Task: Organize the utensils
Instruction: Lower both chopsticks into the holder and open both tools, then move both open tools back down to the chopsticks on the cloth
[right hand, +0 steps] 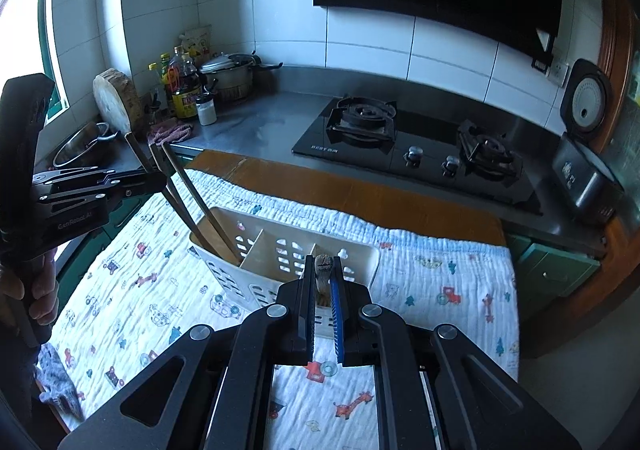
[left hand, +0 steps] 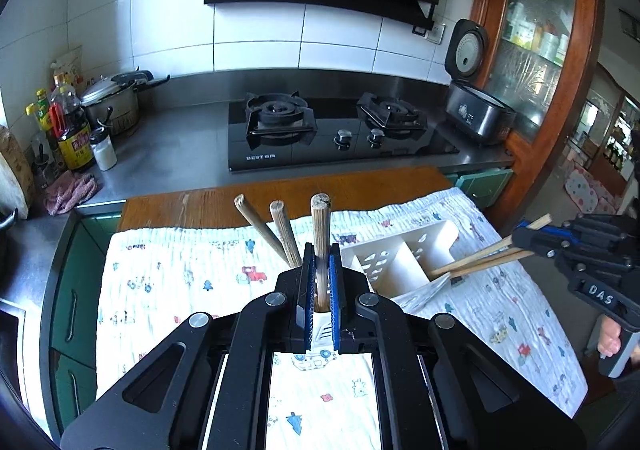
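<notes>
A white slotted utensil holder (right hand: 280, 250) with three compartments stands on a patterned cloth (right hand: 440, 270); it also shows in the left wrist view (left hand: 400, 254). My left gripper (left hand: 321, 262) is shut on a wooden chopstick (left hand: 320, 234), with two more chopsticks (left hand: 276, 230) leaning beside it; their lower ends sit in the holder's left compartment (right hand: 216, 230). My right gripper (right hand: 323, 278) is shut on chopsticks (right hand: 322, 270) whose tips reach into the holder's right end (left hand: 472, 262).
A wooden table (left hand: 280, 197) under the cloth stands in front of a steel counter (left hand: 180, 145) with a gas stove (left hand: 340, 129), rice cooker (left hand: 476, 113), pots and bottles (left hand: 76, 129). A grey rag (right hand: 56, 378) lies at the cloth's left edge.
</notes>
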Available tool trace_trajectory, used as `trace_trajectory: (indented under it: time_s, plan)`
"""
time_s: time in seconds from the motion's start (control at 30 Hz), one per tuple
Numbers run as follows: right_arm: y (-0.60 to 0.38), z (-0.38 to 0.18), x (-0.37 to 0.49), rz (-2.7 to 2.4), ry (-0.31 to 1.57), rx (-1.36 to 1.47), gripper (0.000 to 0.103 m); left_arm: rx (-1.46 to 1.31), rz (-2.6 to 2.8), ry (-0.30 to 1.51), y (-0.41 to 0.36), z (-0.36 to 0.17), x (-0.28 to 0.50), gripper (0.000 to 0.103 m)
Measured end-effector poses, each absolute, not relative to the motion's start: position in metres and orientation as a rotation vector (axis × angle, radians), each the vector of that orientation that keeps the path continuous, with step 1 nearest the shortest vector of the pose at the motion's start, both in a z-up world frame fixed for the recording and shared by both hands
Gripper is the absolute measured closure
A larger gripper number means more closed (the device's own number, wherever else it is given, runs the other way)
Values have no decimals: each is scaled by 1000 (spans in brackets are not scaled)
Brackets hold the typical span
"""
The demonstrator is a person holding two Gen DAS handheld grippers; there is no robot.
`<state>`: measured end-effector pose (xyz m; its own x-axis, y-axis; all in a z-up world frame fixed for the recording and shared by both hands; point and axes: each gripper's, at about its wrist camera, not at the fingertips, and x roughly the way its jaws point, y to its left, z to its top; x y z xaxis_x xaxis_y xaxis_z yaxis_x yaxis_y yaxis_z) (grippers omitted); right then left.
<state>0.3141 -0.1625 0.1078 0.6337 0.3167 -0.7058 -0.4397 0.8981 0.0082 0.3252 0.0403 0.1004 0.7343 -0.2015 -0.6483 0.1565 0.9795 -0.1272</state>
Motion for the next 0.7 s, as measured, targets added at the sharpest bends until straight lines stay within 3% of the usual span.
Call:
trace_trajectory:
  time_s: [0.27,0.5,0.7]
  plan:
    - [-163,101,318,430,773,-160,92,-60,-185,732,39,95,326,96]
    - [-171,123,296,397,676,-172,72,-60,-179,702,40,105,312,92]
    - [-183,132,260,405,617,-165,63,-65,-180,659,40,120,277,84]
